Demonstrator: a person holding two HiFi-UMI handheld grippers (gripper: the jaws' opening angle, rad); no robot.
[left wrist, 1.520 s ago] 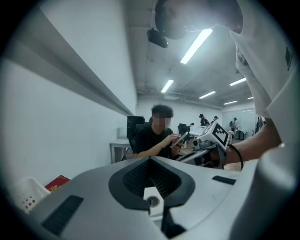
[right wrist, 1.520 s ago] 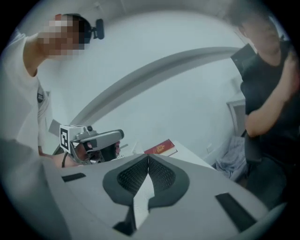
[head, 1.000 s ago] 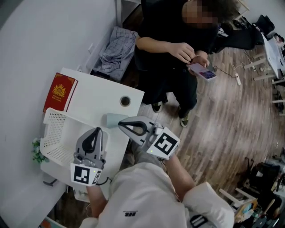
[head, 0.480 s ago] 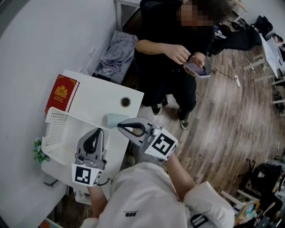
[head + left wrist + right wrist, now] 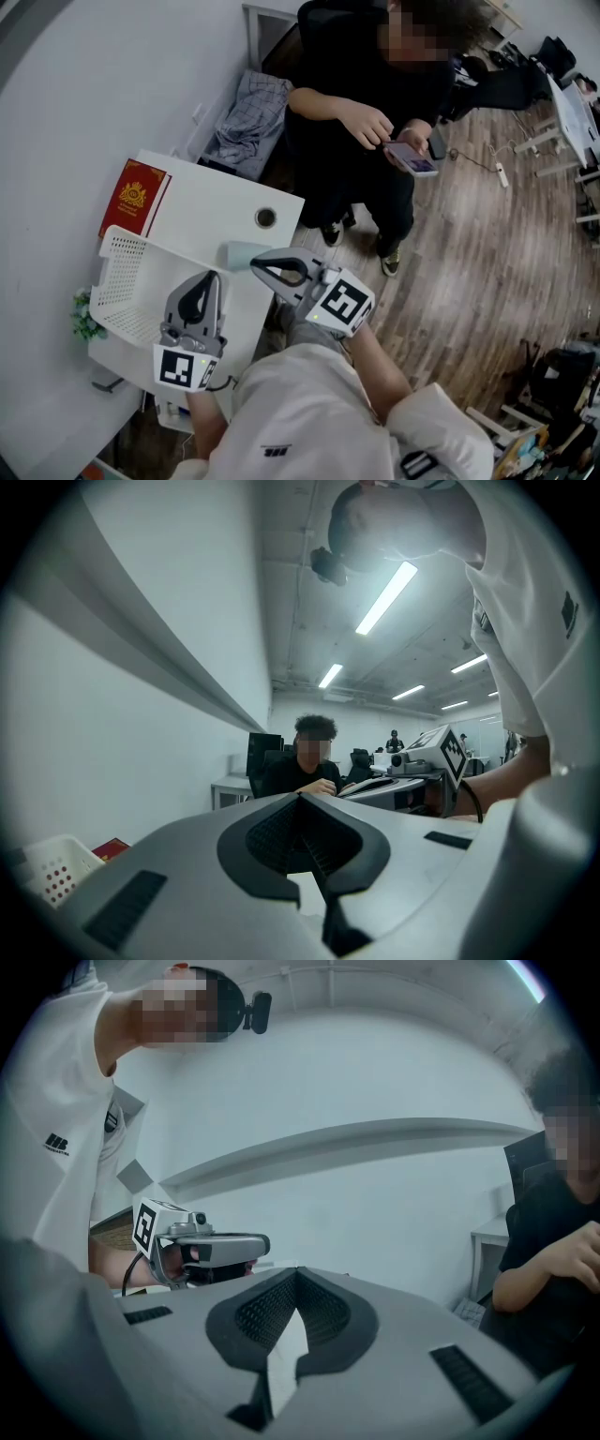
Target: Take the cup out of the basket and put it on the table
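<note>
The white basket sits at the nine o'clock side of the tabletop, with a red book at its twelve. My left gripper hangs over the basket's right rim, pointing to twelve o'clock, its jaws pressed together on nothing. The pale cup is out of the basket, on the tabletop at one o'clock from that gripper. My right gripper points to ten o'clock, jaws closed and empty, tip just beside the cup. I can't quite tell whether they touch. At one o'clock a seated person holds a phone.
</note>
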